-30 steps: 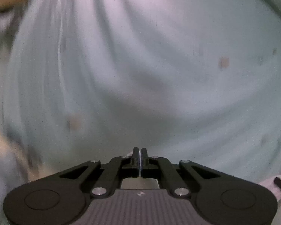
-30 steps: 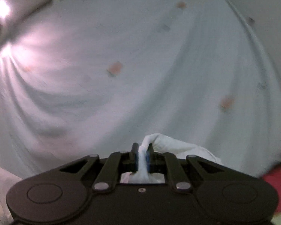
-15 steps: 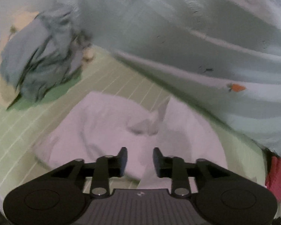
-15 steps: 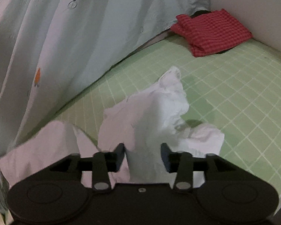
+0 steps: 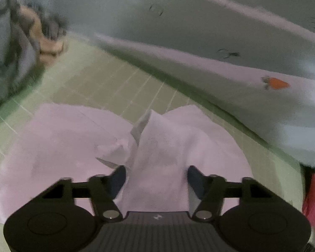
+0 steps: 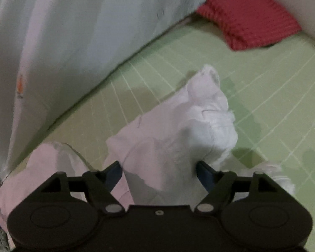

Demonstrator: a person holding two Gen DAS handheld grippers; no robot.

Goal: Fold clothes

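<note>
A white garment [image 5: 73, 147] lies crumpled on the green grid mat [image 5: 119, 79]. It also shows in the right wrist view [image 6: 195, 126], bunched into a raised ridge. My left gripper [image 5: 156, 178] is open just above the garment, with cloth lying between its spread fingers. My right gripper [image 6: 158, 174] is open too, with the garment's ridge rising between its fingers.
A pale sheet with small carrot prints [image 5: 220, 42] hangs along the mat's far side [image 6: 73, 31]. A folded red checked cloth [image 6: 250, 19] lies at the mat's far right corner. A heap of grey-blue and tan clothes [image 5: 16, 48] sits at the left.
Both grippers were shut on cloth a second ago with the sheet filling the view. They have opened wide, and the white garment now lies on the mat.
</note>
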